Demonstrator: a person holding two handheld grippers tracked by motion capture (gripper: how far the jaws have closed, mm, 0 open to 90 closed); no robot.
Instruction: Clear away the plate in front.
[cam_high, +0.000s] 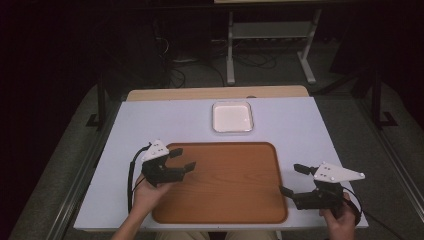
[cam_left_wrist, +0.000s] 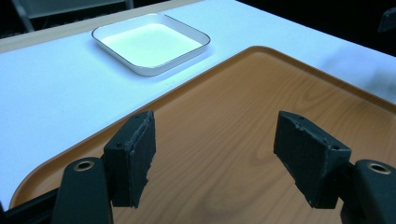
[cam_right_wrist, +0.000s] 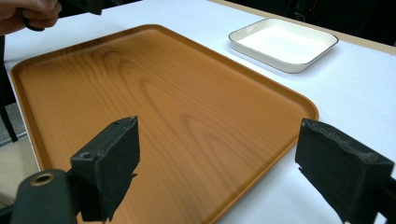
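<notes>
Beneath left claw (cam_high: 182, 159), spread, empty: wooden tray (cam_high: 225, 200), bare. Beside right claw (cam_high: 294, 179), spread, empty: tray's right rim. Beyond both: white dish (cam_high: 232, 117) on desk (cam_high: 150, 120). Nothing grasped yet; all work apparently ahead.

The wooden tray (cam_high: 225, 185) lies bare and passable; a white dish (cam_high: 232, 117) stands beyond it.

Room was dark, lit mainly over the counter (cam_high: 150, 125). Its top was white, with a light wood strip (cam_high: 215, 93) along the far edge. Grey carpet floor (cam_high: 270, 70) beyond. A white metal stand (cam_high: 270, 35) stood behind it, with loose black cables (cam_high: 175, 65) on the floor nearby. Dark frame legs (cam_high: 100, 100) flanked both sides.
</notes>
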